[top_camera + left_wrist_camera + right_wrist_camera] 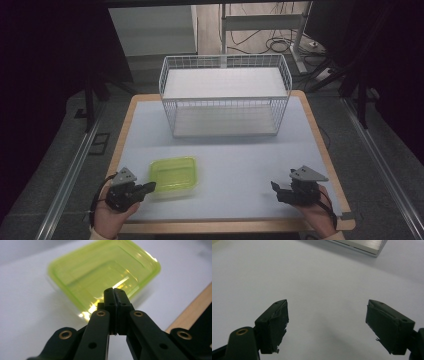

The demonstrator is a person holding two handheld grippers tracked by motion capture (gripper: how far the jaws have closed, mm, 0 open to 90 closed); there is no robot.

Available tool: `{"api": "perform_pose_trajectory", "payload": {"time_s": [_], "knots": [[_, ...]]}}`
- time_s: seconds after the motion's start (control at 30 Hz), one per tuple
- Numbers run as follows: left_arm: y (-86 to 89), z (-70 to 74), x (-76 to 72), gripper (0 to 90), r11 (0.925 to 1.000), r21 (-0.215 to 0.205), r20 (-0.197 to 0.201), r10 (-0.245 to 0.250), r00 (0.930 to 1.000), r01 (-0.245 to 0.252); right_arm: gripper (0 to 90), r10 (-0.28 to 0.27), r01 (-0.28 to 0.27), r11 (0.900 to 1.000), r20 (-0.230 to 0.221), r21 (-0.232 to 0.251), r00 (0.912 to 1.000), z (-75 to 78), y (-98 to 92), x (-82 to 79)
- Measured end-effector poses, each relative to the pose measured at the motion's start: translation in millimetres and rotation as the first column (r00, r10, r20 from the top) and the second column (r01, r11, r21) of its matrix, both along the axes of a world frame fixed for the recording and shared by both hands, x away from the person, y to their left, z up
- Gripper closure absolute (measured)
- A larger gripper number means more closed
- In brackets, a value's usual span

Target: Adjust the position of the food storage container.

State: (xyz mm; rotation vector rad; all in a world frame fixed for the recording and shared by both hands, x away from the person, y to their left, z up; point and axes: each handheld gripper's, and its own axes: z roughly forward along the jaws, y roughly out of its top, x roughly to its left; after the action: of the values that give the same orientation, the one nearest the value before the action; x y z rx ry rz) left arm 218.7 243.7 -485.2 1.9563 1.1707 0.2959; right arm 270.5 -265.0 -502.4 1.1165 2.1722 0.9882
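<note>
Green container point(174, 174) sits open side up on the tabletop point(240, 165), near-left area, well short of the wire basket point(225, 95) at the far side. Its long axis runs roughly left-right across the high view, short walls facing the two hands. Left gripper point(148, 187) is right at the container's near-left corner; in the left gripper view the jaws are pressed together, nothing between them, tips overlapping the near rim of the container point(105, 272). Can't tell whether they touch the rim or hover just short of it. Container lies ahead of and slightly right of that gripper. Right gripper point(275, 188) is well apart on the near-right side, jaws spread wide over bare tabletop, nothing held. Left hand is clearly the nearer one. Judgement: with the jaws together, the left gripper could only nudge the container; gripping the rim would need them apart first.
</note>
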Motion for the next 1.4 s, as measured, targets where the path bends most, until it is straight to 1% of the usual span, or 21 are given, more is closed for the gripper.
{"api": "perform_pose_trajectory", "payload": {"time_s": [0.07, 0.13, 0.17, 0.2, 0.23, 0.27, 0.3, 0.33, 0.37, 0.4, 0.43, 0.47, 0.5, 0.53, 0.67, 0.7, 0.77, 0.87, 0.9, 1.07, 1.4], "knots": [[10.4, 1.1, 3.7, 89.5, 0.9991, -0.029, -0.001, 0.029, 0.9996, -0.029, 18.6, 0.002, -0.002, 1.000, 0.001, 0.012, 1.0000, 0.5, -0.2, -0.3], [15.8, 1.0, 5.3, 89.5, 0.9984, -0.036, 0.003, 0.043, 0.9991, -0.043, 18.6, 0.008, -0.008, 1.000, 0.005, 0.016, 1.0000, 1.0, 0.2, -1.3], [22.4, 0.0, 7.4, 89.6, 0.9967, -0.055, 0.003, 0.060, 0.9982, -0.059, 18.5, 0.009, -0.009, 1.000, 0.007, 0.012, 0.9999, 1.0, 1.1, -1.7], [32.6, -4.0, 12.1, 89.7, 0.9924, -0.094, -0.019, 0.078, 0.9967, -0.080, 18.4, 0.011, -0.012, 1.000, 0.007, 0.009, 0.9999, 0.7, 1.7, -1.7], [36.8, -7.2, 14.9, 89.7, 0.9904, -0.104, -0.030, 0.089, 0.9956, -0.091, 18.3, 0.012, -0.012, 1.000, 0.006, 0.006, 0.9999, 0.3, 2.2, -1.6], [36.8, -7.2, 14.9, 89.7, 0.9904, -0.104, -0.030, 0.089, 0.9956, -0.091, 18.3, 0.012, -0.012, 1.000, 0.006, 0.006, 0.9999, 0.3, 2.2, -1.6], [42.6, -14.5, 20.4, 89.7, 0.9876, -0.110, -0.057, 0.106, 0.9927, -0.112, 17.8, 0.013, -0.013, 1.000, 0.004, 0.002, 0.9999, -0.5, 3.0, -1.3], [42.6, -14.5, 20.4, 89.7, 0.9876, -0.110, -0.057, 0.106, 0.9927, -0.112, 17.8, 0.013, -0.013, 1.000, 0.004, 0.002, 0.9999, -0.5, 3.0, -1.3], [45.3, -21.6, 25.9, 89.7, 0.9861, -0.115, -0.088, 0.109, 0.9901, -0.119, 17.0, 0.004, -0.004, 1.000, 0.004, 0.001, 1.0000, -0.8, 3.2, -0.5], [45.3, -21.6, 25.9, 89.7, 0.9861, -0.115, -0.088, 0.109, 0.9901, -0.119, 17.0, 0.004, -0.004, 1.000, 0.004, 0.001, 1.0000, -0.8, 3.2, -0.5], [44.8, -28.1, 31.1, 89.7, 0.9862, -0.102, -0.105, 0.120, 0.9873, -0.130, 17.0, 0.000, 0.000, 1.000, 0.003, 0.005, 1.0000, -0.9, 2.6, 0.0], [44.8, -28.1, 31.1, 89.7, 0.9862, -0.102, -0.105, 0.120, 0.9873, -0.130, 17.0, 0.001, -0.001, 1.000, 0.004, 0.004, 1.0000, -1.0, 2.3, 0.0], [43.1, -33.4, 36.7, 89.7, 0.9862, -0.095, -0.128, 0.123, 0.9842, -0.135, 17.1, 0.002, -0.002, 1.000, 0.003, 0.003, 1.0000, -1.0, 2.3, 0.0], [43.1, -33.4, 36.7, 89.7, 0.9862, -0.095, -0.128, 0.123, 0.9842, -0.135, 17.1, 0.002, -0.002, 1.000, 0.003, 0.003, 1.0000, -1.0, 2.3, 0.0], [35.8, -40.6, 49.8, 89.7, 0.9887, -0.066, -0.150, 0.124, 0.9809, -0.135, 17.3, 0.011, -0.011, 1.000, 0.027, -0.008, 0.9996, 0.4, 4.9, -2.0], [35.8, -40.6, 49.8, 89.7, 0.9887, -0.066, -0.150, 0.124, 0.9809, -0.135, 17.3, 0.014, -0.014, 1.000, 0.031, -0.011, 0.9994, 0.5, 5.2, -2.2], [36.8, -45.4, 55.7, 89.7, 0.9868, -0.094, -0.180, 0.114, 0.9771, -0.132, 17.3, 0.016, -0.015, 1.000, 0.027, -0.015, 0.9995, 0.2, 5.6, -2.5], [36.0, -49.0, 58.4, 89.7, 0.9869, -0.091, -0.194, 0.113, 0.9744, -0.133, 17.3, 0.014, -0.014, 1.000, 0.025, -0.017, 0.9996, -0.3, 5.3, -2.4], [34.1, -51.5, 59.8, 89.7, 0.9875, -0.097, -0.206, 0.102, 0.9732, -0.124, 17.3, 0.012, -0.012, 1.000, 0.024, -0.015, 0.9996, -0.6, 5.2, -2.0], [28.5, -54.1, 62.2, 89.7, 0.9892, -0.105, -0.218, 0.078, 0.9729, -0.103, 17.3, 0.014, -0.014, 1.000, 0.023, -0.019, 0.9996, -1.2, 6.0, -1.8], [13.2, -52.7, 70.1, 89.7, 0.9942, -0.084, -0.219, 0.048, 0.9746, -0.068, 17.3, 0.014, -0.013, 1.000, 0.023, -0.025, 0.9996, -1.8, 6.2, -1.7]]}}
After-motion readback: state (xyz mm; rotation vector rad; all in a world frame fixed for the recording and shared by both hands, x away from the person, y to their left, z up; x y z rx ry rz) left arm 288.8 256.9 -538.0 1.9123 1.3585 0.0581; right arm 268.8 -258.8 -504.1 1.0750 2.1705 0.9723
